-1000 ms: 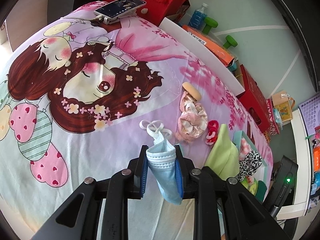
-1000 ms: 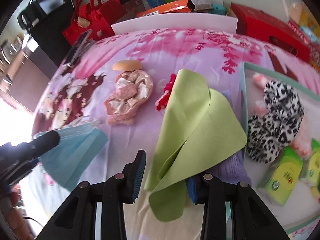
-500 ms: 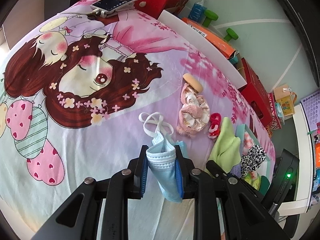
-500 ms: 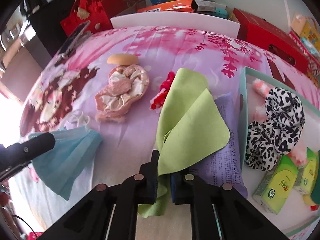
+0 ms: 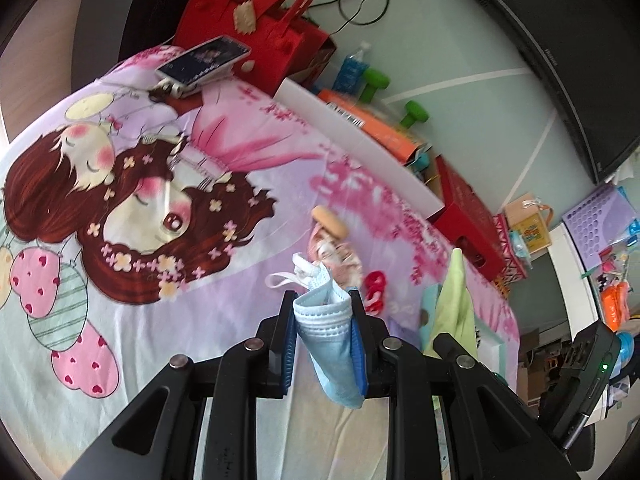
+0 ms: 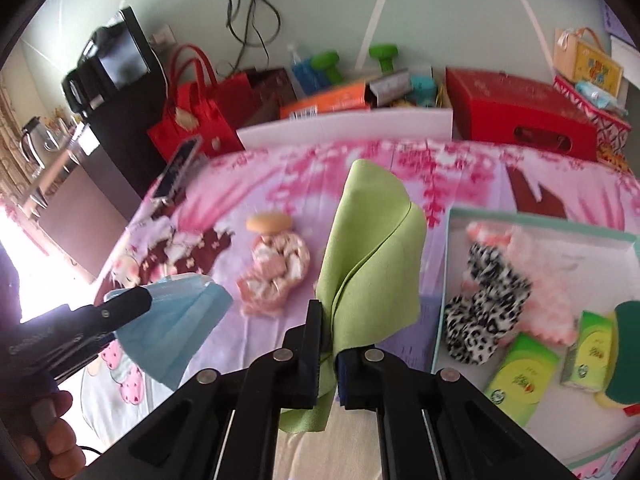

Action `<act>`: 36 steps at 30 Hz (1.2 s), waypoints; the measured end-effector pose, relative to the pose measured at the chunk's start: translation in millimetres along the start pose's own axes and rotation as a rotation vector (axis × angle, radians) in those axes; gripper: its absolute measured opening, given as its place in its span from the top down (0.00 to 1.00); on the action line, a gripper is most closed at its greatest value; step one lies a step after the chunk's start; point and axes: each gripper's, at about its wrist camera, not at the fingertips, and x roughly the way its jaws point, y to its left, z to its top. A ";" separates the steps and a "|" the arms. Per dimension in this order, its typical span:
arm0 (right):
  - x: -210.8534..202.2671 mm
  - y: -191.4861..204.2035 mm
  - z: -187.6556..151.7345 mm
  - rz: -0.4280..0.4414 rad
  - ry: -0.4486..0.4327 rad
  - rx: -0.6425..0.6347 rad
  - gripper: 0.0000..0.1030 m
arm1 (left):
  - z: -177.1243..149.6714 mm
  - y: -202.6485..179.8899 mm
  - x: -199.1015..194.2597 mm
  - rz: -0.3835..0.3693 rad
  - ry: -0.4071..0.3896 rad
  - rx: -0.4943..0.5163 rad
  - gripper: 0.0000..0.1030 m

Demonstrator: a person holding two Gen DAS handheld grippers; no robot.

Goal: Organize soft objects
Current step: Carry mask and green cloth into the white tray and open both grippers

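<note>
Two loads: we carry one soft thing in each hand, both lifted clear of the bed.
Bed (image 5: 120, 320): cartoon-print sheet; we see a pink scrunchie (image 6: 276, 270) and a tan pad (image 6: 269, 223) lying loose on it, the pad just beyond the scrunchie.
Tray (image 6: 540, 226): mint-rimmed, on the bed at the right; it already holds a leopard scrunchie (image 6: 486, 312), pink fluffy pieces and green tissue packs (image 6: 520, 376).
Green cloth (image 6: 368, 264): folded, clamped at its lower edge in our right tongs (image 6: 328, 360), which have just closed on it; its long axis rises up and away from the jaws.
Blue mask (image 5: 328, 320): bunched in our left tongs (image 5: 324, 344), which pinch it; ear loops stick up, body hangs below.
Key relation: we judge the tray to be the goal; it lies right of the right tongs and near them, while the left tongs sit well left.
Nearer hand: the right, so the cloth probably goes in first.
Watch: the cloth's free end may drape over the tray rim.
</note>
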 end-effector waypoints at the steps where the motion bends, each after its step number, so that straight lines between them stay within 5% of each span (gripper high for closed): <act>1: -3.2 0.4 0.7 0.001 -0.011 -0.002 0.94 | -0.3 -2.8 -0.3 -0.008 -0.006 0.003 0.76; 13: -39.6 -20.5 15.3 -0.007 -0.126 0.030 0.94 | 13.5 -70.8 -12.3 -0.088 -0.039 0.117 0.76; 19: -73.3 -61.3 21.0 -0.150 -0.215 0.100 0.94 | 18.1 -128.4 -7.0 -0.159 -0.048 0.222 0.76; 30: -94.4 -145.9 8.3 -0.386 -0.206 0.305 0.94 | -16.1 -201.6 39.5 -0.321 0.030 0.371 0.76; 36: -100.4 -178.9 -6.4 -0.405 -0.189 0.411 0.94 | -39.9 -220.0 61.8 -0.380 0.085 0.437 0.76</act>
